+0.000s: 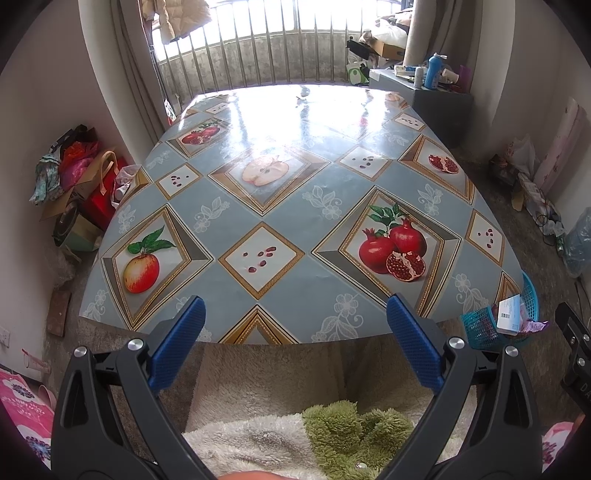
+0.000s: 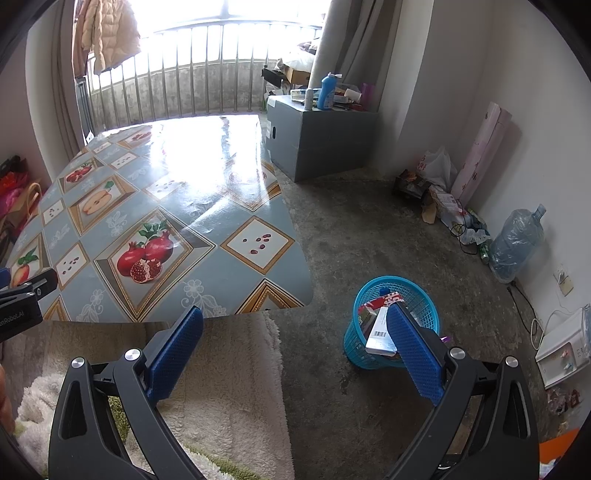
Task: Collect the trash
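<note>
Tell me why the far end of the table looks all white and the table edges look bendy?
Left wrist view: window light glares off the shiny tablecloth, washing out its pattern. Right wrist view: the same glare, and the window is blown out white. Both views: the fisheye lens bends straight edges.
</note>
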The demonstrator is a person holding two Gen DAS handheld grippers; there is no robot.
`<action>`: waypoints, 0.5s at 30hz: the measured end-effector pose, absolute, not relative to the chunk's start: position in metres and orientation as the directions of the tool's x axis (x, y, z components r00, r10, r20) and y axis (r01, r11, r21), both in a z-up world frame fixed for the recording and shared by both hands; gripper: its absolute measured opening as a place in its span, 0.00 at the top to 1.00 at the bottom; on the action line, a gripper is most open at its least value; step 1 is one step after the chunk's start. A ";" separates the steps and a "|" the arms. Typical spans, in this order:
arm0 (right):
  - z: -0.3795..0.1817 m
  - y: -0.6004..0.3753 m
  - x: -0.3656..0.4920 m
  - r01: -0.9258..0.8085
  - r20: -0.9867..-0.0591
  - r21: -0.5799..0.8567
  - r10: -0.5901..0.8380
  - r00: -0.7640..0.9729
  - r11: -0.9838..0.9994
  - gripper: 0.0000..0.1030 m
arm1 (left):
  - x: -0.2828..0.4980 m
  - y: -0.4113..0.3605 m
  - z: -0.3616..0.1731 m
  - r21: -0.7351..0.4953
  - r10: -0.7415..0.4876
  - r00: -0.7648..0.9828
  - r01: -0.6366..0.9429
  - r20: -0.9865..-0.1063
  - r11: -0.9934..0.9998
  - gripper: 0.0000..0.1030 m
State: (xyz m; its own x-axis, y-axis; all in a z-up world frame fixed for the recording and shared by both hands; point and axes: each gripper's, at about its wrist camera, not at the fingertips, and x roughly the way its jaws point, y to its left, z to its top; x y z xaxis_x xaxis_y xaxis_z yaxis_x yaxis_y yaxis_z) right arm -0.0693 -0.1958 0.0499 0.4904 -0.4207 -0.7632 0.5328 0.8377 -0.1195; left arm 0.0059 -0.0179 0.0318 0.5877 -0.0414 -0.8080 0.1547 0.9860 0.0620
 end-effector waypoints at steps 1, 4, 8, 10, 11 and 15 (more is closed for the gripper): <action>0.050 -0.195 -0.069 0.531 -0.763 -0.119 -0.419 0.492 0.839 0.06 | 0.006 -0.018 0.032 0.062 -0.041 0.589 0.154 -0.807 0.986 0.08; 0.048 -0.193 -0.066 0.525 -0.764 -0.117 -0.414 0.494 0.843 0.06 | 0.006 -0.018 0.031 0.062 -0.041 0.589 0.153 -0.807 0.986 0.08; 0.048 -0.192 -0.064 0.519 -0.765 -0.117 -0.410 0.496 0.847 0.06 | 0.007 -0.016 0.029 0.061 -0.042 0.585 0.156 -0.810 0.986 0.08; 0.049 -0.193 -0.064 0.517 -0.765 -0.116 -0.408 0.499 0.848 0.06 | 0.008 -0.014 0.028 0.062 -0.042 0.583 0.157 -0.811 0.986 0.08; 0.049 -0.193 -0.064 0.517 -0.765 -0.115 -0.408 0.499 0.848 0.06 | 0.009 -0.013 0.027 0.062 -0.042 0.582 0.158 -0.812 0.985 0.08; 0.048 -0.194 -0.064 0.517 -0.766 -0.115 -0.407 0.498 0.848 0.06 | 0.008 -0.013 0.027 0.062 -0.042 0.582 0.159 -0.812 0.985 0.08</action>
